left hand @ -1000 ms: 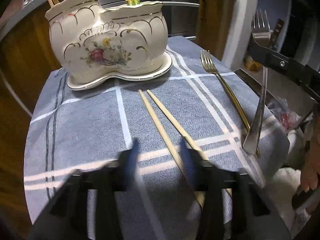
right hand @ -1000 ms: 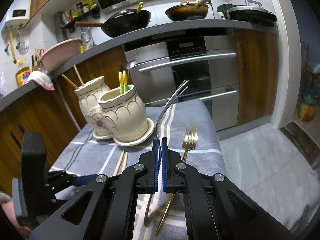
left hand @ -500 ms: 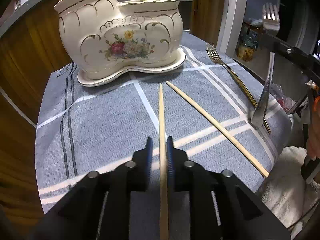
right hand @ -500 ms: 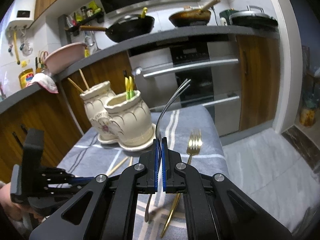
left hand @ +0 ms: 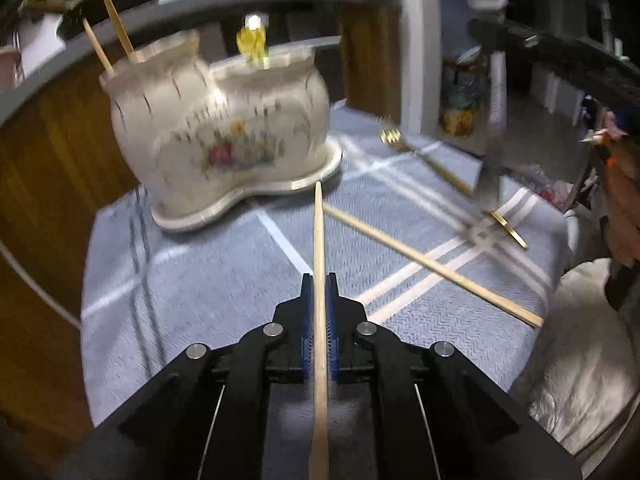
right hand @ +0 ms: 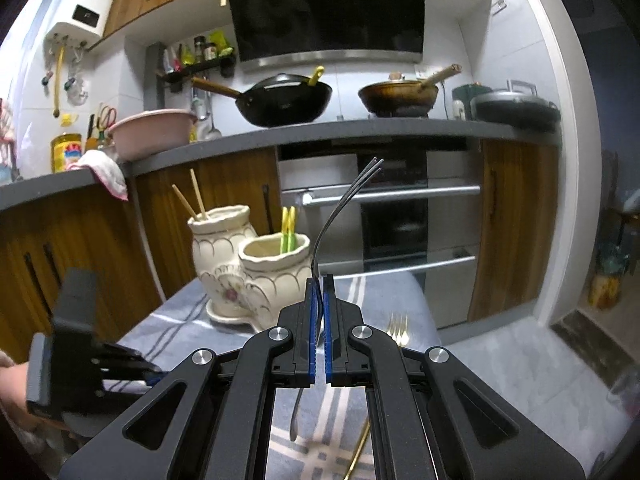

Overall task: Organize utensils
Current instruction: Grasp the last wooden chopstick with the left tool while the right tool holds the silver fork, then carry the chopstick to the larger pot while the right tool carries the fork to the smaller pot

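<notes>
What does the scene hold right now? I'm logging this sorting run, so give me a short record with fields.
left gripper: shut on a wooden chopstick
right gripper: shut on a silver fork
on cloth: second chopstick, gold fork
holder: two compartments, one with chopsticks, one with yellow-handled items

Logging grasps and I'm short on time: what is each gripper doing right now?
Left gripper: shut on a wooden chopstick.
Right gripper: shut on a silver fork.

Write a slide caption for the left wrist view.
Left tool grips a wooden chopstick before the floral ceramic holder.
</notes>
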`<state>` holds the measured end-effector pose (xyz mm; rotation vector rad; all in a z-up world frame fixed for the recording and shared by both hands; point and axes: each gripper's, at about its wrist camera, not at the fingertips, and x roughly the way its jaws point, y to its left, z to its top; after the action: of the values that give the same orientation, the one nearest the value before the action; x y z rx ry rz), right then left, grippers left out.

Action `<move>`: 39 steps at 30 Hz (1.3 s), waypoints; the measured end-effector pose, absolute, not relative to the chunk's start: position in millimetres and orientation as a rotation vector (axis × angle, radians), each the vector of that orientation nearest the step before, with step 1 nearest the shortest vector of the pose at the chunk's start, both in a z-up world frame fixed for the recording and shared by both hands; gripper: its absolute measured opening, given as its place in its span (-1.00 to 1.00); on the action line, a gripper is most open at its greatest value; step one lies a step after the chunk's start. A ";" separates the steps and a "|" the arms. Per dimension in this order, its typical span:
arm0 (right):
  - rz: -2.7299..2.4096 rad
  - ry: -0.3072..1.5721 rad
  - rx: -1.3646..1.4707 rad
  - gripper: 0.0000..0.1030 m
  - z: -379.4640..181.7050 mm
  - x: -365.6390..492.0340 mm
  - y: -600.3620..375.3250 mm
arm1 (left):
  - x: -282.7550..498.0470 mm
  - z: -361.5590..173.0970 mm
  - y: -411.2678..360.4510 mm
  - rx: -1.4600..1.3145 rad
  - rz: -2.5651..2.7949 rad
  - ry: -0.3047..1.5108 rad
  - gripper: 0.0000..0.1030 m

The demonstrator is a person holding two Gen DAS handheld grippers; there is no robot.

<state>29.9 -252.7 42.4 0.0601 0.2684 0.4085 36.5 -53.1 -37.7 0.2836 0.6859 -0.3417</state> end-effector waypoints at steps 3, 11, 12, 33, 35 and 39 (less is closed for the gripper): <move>0.406 0.251 0.056 -0.92 46.1 30.6 -247.9 | 29.4 -23.6 -40.7 0.273 -0.358 0.609 -0.88; 0.405 0.227 0.053 -0.92 66.2 44.8 -232.4 | 14.8 23.5 -1.0 0.188 -0.391 0.383 -0.88; 0.406 0.219 0.057 -0.92 70.2 47.5 -230.8 | 13.6 28.0 3.0 0.180 -0.387 0.361 -0.88; 0.390 0.116 0.123 -0.93 115.9 135.8 -198.3 | 127.9 109.3 75.0 -0.234 -0.383 0.007 -0.89; 0.396 0.119 0.129 -0.93 113.6 141.4 -196.9 | 136.5 110.3 71.6 -0.248 -0.386 -0.009 -0.89; 0.404 0.133 0.133 -0.92 108.0 151.4 -194.8 | 151.1 111.1 63.6 -0.250 -0.383 -0.033 -0.88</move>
<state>151.4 -194.8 108.0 0.1330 0.1332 0.4040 151.1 63.6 111.1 -0.2503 -0.0328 -0.3825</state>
